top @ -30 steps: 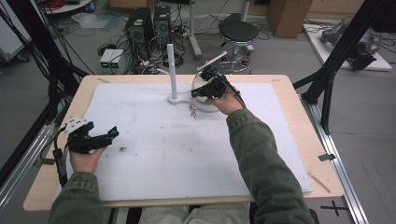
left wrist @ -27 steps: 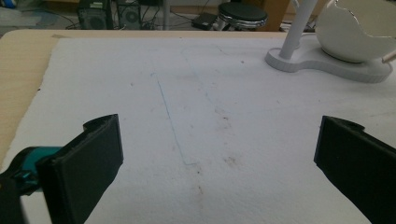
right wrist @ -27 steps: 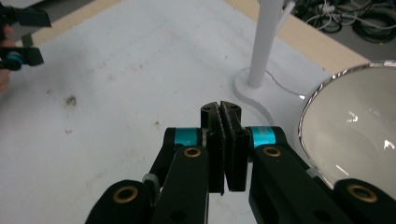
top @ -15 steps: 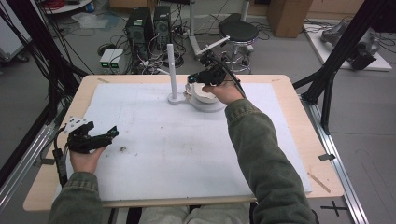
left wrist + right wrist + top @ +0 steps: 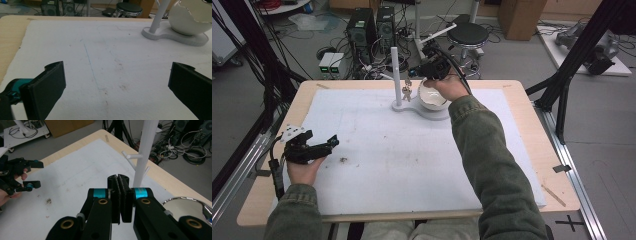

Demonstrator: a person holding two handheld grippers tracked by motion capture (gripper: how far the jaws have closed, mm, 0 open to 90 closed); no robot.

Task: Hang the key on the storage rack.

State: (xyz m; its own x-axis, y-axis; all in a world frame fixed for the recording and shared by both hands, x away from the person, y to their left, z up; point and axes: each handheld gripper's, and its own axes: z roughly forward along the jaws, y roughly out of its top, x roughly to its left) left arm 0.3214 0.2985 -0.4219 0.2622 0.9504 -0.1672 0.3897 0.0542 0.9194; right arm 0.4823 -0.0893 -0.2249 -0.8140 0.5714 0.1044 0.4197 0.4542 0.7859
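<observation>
A white stand (image 5: 419,110) at the far middle of the mat carries a thin upright post (image 5: 396,70) with small pegs (image 5: 133,156) and a white bowl (image 5: 433,96). My right gripper (image 5: 418,71) is raised beside the post, above the bowl, and a small bunch of keys (image 5: 406,90) dangles under its tip, close to the post. In the right gripper view its jaws are pressed together (image 5: 121,195) and hide the keys. My left gripper (image 5: 331,143) rests low at the mat's left with its jaws wide apart (image 5: 117,85) and nothing between them.
The white foam mat (image 5: 387,165) covers most of the wooden table (image 5: 532,145). The stand's base (image 5: 175,38) and bowl (image 5: 190,21) lie ahead and to the right in the left gripper view. Beyond the table's far edge are computer towers (image 5: 372,27), a stool (image 5: 468,35) and cables.
My right gripper has risen and moved away from me with the keys, from low beside the stand's base up to the post's height. The left gripper has stayed put.
</observation>
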